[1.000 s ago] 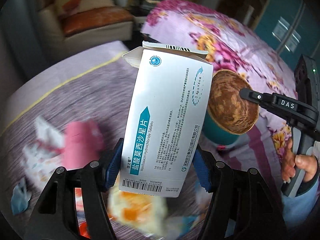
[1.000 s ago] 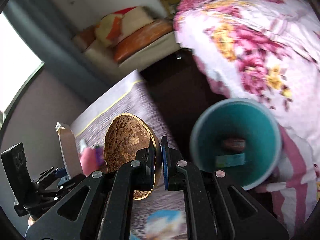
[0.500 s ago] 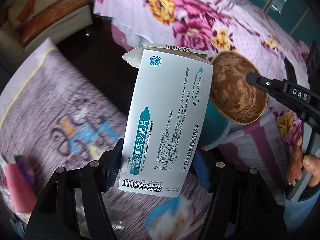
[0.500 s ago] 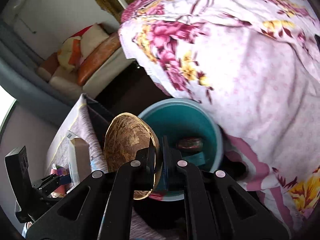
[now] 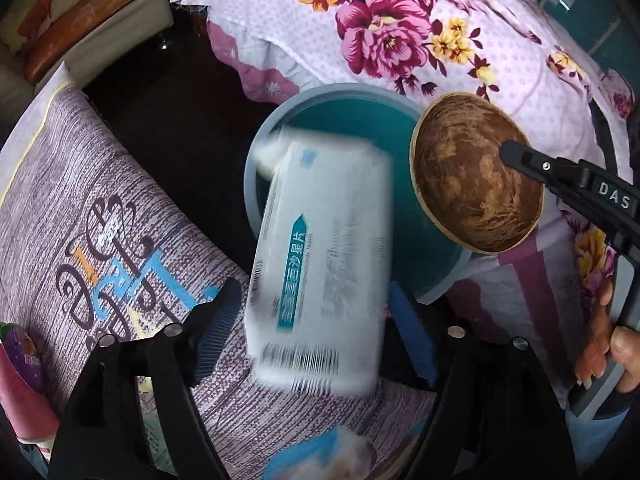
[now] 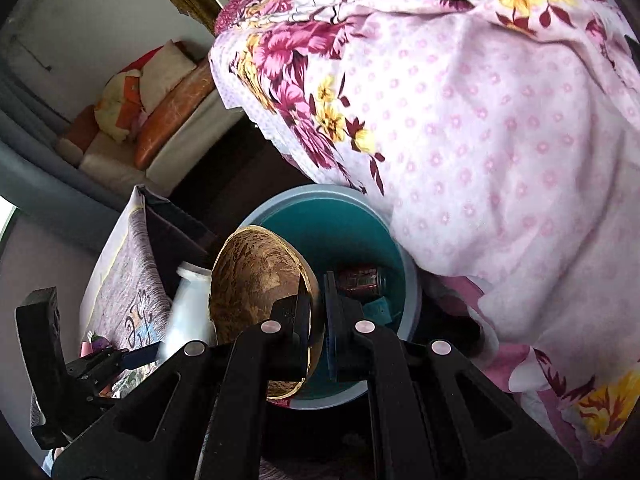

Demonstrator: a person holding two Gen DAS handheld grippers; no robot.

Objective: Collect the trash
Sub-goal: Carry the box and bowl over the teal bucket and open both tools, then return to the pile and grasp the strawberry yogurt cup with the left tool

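Observation:
A white medicine box (image 5: 320, 264) with teal print is blurred with motion between my left gripper's (image 5: 316, 320) spread blue pads, apart from both, over the rim of a teal bin (image 5: 348, 108). It also shows as a white blur in the right wrist view (image 6: 186, 312). My right gripper (image 6: 318, 316) is shut on the rim of a brown coconut shell half (image 6: 256, 288), held over the bin (image 6: 320, 212); the shell also shows in the left wrist view (image 5: 472, 184). A dark can (image 6: 360, 278) lies inside the bin.
A floral pink bedspread (image 6: 460, 120) hangs beside the bin. A purple patterned mat (image 5: 100, 220) carries a pink packet (image 5: 20, 384) and other wrappers (image 5: 320, 456). A sofa with cushions (image 6: 152, 108) stands far back. Dark floor lies between the mat and the bed.
My left gripper has opened and the medicine box has come loose, blurred and dropping toward the bin. Both grippers have moved closer over the bin. The right still grips the shell.

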